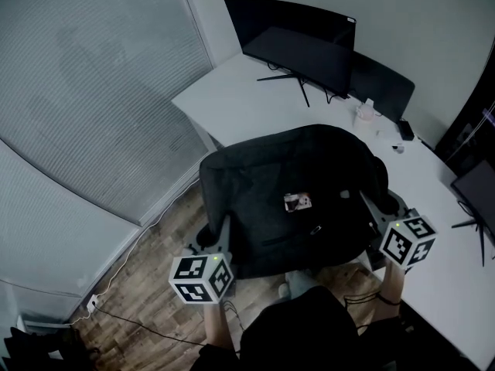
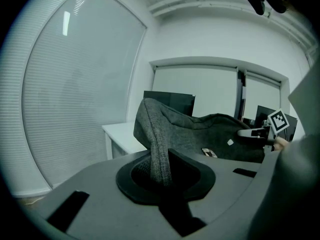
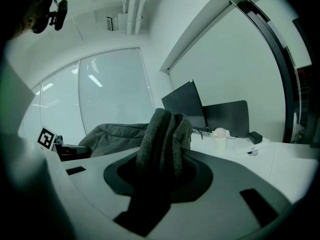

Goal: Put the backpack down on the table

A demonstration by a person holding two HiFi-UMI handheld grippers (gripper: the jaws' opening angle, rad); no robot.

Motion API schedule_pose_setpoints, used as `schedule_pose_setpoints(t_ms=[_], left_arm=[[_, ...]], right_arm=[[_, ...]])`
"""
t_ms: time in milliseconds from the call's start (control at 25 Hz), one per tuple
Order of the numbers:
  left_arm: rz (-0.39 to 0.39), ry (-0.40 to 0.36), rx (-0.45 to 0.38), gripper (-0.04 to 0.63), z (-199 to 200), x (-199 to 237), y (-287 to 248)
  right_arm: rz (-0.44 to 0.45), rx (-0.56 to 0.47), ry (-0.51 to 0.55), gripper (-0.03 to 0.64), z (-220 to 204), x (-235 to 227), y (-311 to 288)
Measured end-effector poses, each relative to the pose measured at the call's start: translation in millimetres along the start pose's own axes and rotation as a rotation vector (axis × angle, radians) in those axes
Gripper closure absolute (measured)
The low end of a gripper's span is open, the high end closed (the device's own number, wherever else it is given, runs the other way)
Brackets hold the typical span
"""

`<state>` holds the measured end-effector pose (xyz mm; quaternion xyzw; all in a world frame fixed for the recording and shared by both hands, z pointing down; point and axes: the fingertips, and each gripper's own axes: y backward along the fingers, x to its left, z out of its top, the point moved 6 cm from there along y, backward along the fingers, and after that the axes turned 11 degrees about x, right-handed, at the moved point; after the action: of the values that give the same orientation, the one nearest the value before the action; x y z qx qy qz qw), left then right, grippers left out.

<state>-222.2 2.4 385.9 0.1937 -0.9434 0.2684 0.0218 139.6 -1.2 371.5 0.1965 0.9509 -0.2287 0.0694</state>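
Note:
A dark grey backpack [image 1: 294, 192] with a small label [image 1: 297, 202] is stretched between my two grippers, its far part over the near edge of the white table [image 1: 232, 99]. I cannot tell whether it rests on the table. My left gripper [image 1: 224, 236] is shut on the bag's left edge, and in the left gripper view a fold of grey fabric [image 2: 159, 154] runs down between the jaws. My right gripper [image 1: 373, 207] is shut on the bag's right side, where bunched fabric [image 3: 162, 141] fills the jaws. The left gripper's marker cube [image 3: 46, 138] shows in the right gripper view.
Two dark monitors [image 1: 302, 41] stand at the back of the table. A small white container [image 1: 365, 113] and a black box [image 1: 406, 130] lie to the right behind the bag. Another screen [image 1: 476, 192] sits at the right edge. Window blinds [image 1: 93, 91] line the left, with cables [image 1: 116, 284] on the wood floor.

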Motion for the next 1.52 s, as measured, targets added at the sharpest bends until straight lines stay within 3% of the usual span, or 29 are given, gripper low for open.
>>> schedule_pose_setpoints(t_ms=[480, 1000, 1520], left_arm=[[-0.021, -0.016, 0.023, 0.537, 51.1, 33.6, -73.9], [-0.042, -0.017, 0.049, 0.537, 97.6, 40.8, -147.6], [-0.026, -0.037, 0.114, 0.536, 115.3, 51.2, -219.2]], right_arm=[[-0.031, 0.011, -0.034, 0.501, 37.2, -27.9, -68.0], [-0.033, 0.019, -0.061, 0.502, 72.2, -79.0, -124.1], [-0.033, 0.061, -0.099, 0.502, 79.2, -124.8, -183.4]])
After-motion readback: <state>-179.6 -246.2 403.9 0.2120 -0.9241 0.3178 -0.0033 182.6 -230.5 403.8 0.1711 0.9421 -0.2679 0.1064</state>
